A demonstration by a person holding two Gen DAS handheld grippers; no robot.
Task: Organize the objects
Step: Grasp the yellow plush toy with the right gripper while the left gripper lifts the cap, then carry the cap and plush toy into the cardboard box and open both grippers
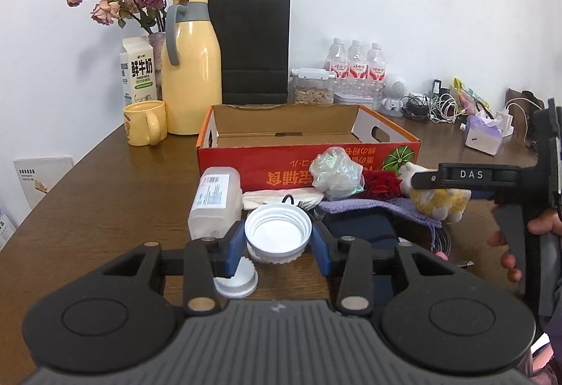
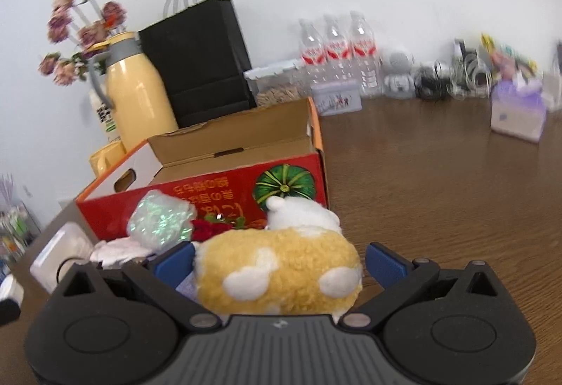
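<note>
My left gripper (image 1: 278, 237) is shut on a white screw lid (image 1: 278, 231) and holds it just above the table, in front of a clear plastic jar (image 1: 215, 199) lying on its side. A second white cap (image 1: 236, 281) lies under it. The open red cardboard box (image 1: 309, 158) stands behind a pile of items. My right gripper (image 2: 279, 262) is open, its blue pads on either side of a yellow and white plush toy (image 2: 277, 271); the right pad stands apart from it. The toy also shows in the left wrist view (image 1: 439, 200).
The pile holds an iridescent bag (image 1: 337, 171), a red flower (image 1: 381, 185), purple cloth (image 1: 379, 207) and a dark pouch (image 1: 358, 227). Behind the box stand a yellow thermos (image 1: 191, 69), yellow mug (image 1: 144, 123), milk carton (image 1: 137, 72), black paper bag (image 1: 251, 48) and water bottles (image 1: 354, 65). A tissue pack (image 2: 516, 114) sits right.
</note>
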